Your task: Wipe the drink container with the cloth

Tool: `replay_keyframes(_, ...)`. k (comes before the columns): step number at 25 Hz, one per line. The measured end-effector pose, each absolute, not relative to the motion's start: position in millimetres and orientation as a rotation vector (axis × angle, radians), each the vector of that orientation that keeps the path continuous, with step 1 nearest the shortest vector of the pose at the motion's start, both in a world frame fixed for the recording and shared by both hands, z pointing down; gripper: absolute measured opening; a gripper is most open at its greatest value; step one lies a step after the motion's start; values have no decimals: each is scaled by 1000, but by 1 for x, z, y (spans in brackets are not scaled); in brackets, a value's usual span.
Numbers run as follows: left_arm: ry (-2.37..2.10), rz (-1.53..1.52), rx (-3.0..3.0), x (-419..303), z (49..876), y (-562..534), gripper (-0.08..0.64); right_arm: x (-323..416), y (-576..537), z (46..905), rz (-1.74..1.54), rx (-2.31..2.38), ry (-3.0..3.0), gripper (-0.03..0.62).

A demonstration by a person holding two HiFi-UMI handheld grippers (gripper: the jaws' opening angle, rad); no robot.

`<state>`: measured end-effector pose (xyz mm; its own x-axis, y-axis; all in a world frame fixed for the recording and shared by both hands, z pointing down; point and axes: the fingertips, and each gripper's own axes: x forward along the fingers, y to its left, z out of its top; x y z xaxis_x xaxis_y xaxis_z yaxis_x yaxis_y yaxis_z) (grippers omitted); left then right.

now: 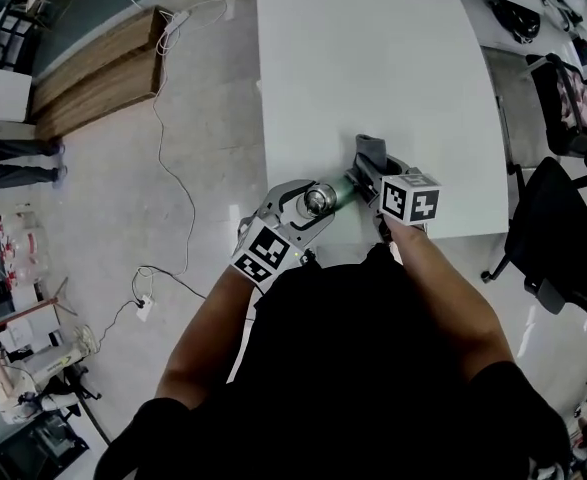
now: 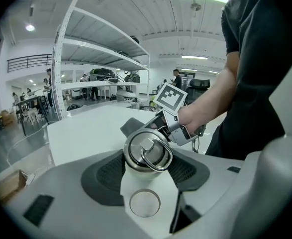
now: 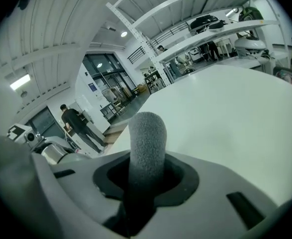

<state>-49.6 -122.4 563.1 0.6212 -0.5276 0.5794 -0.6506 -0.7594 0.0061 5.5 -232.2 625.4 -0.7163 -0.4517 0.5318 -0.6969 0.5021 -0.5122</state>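
Left tool (image 2: 146,172) clamps round steel drink container (image 2: 135,164) (ring-handled lid (image 2: 149,149)) | right tool (image 3: 145,185) pinches fuzzy grey cloth (image 3: 146,136)

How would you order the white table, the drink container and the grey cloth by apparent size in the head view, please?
1. White table, far largest.
2–3. Drink container and grey cloth look alike; the left gripper hides part of the container, the right gripper part of the cloth, so I will not rank them.
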Motion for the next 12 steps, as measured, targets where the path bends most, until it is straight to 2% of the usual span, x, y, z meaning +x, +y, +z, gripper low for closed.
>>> replay_keyframes(5, -922, 880, 2675, -48, 562, -121, 268, 6, -242, 600, 956, 971, -2460, 107)
replay_keyframes(12, -869, 967, 2756, -43, 560, -119, 268, -5, -257, 545, 1178, 921, -2580, 107)
